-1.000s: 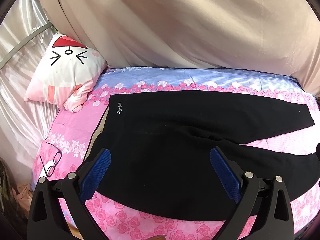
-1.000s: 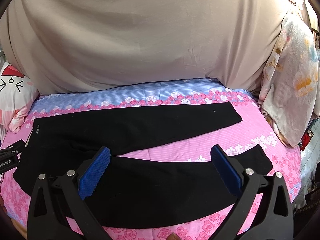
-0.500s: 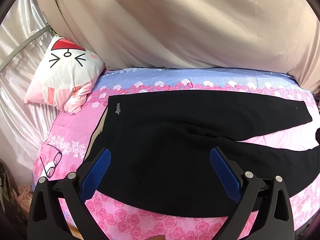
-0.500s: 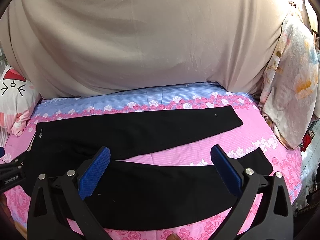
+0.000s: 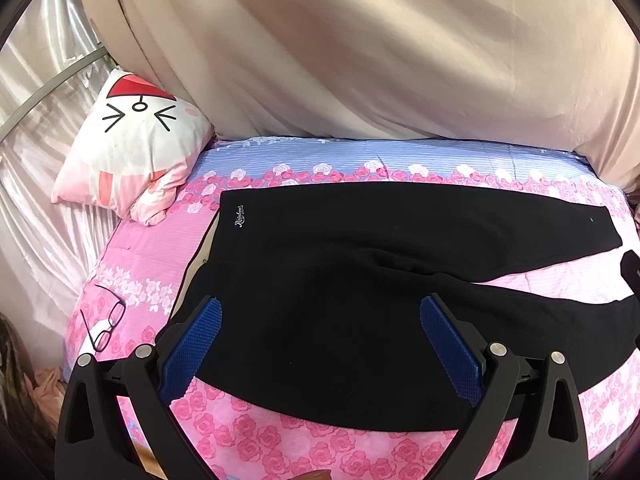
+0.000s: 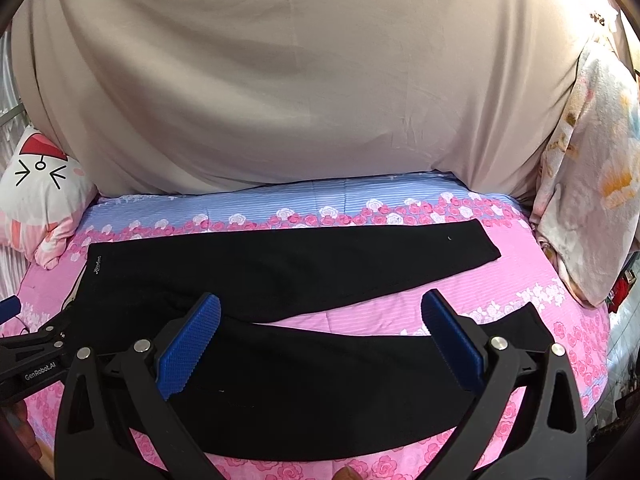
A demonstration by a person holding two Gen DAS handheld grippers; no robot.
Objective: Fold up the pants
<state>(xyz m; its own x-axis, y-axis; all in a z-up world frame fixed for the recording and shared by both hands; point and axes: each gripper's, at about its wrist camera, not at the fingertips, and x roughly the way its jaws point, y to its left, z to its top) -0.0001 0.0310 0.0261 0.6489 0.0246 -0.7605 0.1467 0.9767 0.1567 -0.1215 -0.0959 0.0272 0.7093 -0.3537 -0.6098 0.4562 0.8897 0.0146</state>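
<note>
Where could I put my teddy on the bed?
Free: the blue strip between the beige sheet and the black pants; the pink wedge between the legs. Crowded: the left edge, with cat pillow and glasses.

Two pieces of writing show. On the black pants, close to the waistband corner at the far left of the garment, a small white script logo reads roughly "Rainbow", with a finer line under it too small to read; in the right wrist view the same logo is only a pale illegible mark. On the black frame of the left gripper, white lettering reads "GenRobot.AI".
</note>
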